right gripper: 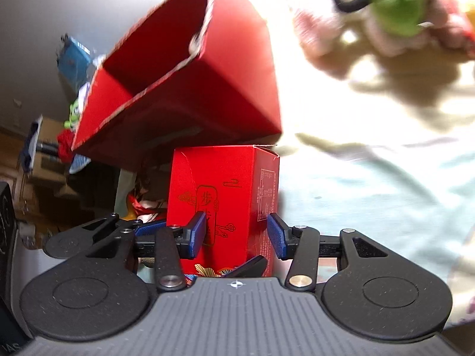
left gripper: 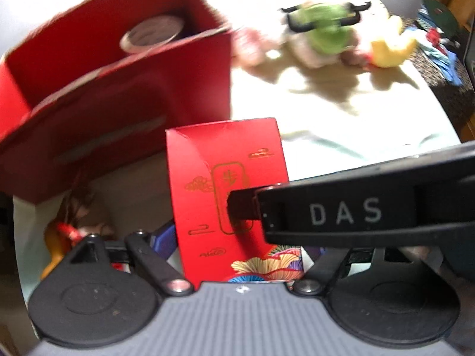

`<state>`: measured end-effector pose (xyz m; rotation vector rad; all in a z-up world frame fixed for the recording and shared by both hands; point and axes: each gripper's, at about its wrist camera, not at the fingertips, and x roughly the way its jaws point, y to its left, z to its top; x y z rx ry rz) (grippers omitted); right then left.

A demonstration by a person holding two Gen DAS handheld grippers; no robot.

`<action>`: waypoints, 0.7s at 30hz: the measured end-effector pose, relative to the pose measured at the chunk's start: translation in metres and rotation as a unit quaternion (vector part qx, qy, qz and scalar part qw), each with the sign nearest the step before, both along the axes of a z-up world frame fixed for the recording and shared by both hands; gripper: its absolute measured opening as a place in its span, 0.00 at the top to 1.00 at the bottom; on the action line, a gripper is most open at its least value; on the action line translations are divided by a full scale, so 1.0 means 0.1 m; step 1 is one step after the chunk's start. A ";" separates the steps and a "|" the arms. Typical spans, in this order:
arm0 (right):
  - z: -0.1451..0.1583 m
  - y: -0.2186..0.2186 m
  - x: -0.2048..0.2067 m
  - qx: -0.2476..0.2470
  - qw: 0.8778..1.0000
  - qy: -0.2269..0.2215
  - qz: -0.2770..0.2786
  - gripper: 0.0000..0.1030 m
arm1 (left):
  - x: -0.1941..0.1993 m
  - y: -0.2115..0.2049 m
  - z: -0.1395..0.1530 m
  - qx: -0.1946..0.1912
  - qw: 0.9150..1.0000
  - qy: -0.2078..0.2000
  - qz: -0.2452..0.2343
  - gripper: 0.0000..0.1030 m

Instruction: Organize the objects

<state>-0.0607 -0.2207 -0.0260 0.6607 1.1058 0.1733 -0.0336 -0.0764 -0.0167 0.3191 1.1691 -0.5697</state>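
Note:
A small red box (left gripper: 225, 190) (right gripper: 225, 195) with gold print stands upright between both grippers. In the right wrist view, my right gripper (right gripper: 236, 235) has its blue pads (right gripper: 197, 234) against the box's front and right side, shut on it. My left gripper (left gripper: 237, 237) has one blue pad (left gripper: 164, 234) touching the box's left edge. Its other finger is hidden in the left wrist view behind the right gripper's black body (left gripper: 356, 210), and shows low against the box in the right wrist view. Just behind stands a large open red box (left gripper: 118, 103) (right gripper: 193, 89) holding a tape roll (left gripper: 151, 34).
A white plush toy in green (left gripper: 323, 26) (right gripper: 394, 9) and a yellow toy (left gripper: 386, 50) lie on the pale cloth-covered table (left gripper: 341, 112) at the back right. A yellow and red object (left gripper: 56, 237) sits low at the left. Clutter lies beyond the table edges.

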 end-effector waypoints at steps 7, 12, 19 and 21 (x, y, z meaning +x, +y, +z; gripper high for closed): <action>0.24 -0.34 -0.32 -0.015 0.998 -0.049 -0.027 0.52 | -0.19 -0.45 0.27 -0.009 0.998 -0.048 -0.027 0.21; 0.42 -0.53 -0.29 -0.017 0.995 -0.087 -0.038 0.52 | -0.24 -0.68 0.51 -0.016 0.995 -0.093 -0.032 0.21; 0.90 -0.55 -0.10 -0.046 0.984 -0.169 -0.023 0.52 | -0.13 -0.79 0.97 -0.027 0.986 -0.161 -0.015 0.21; 1.02 -0.52 0.00 -0.052 0.980 -0.190 -0.016 0.52 | -0.06 -0.75 1.10 -0.029 0.983 -0.181 -0.007 0.21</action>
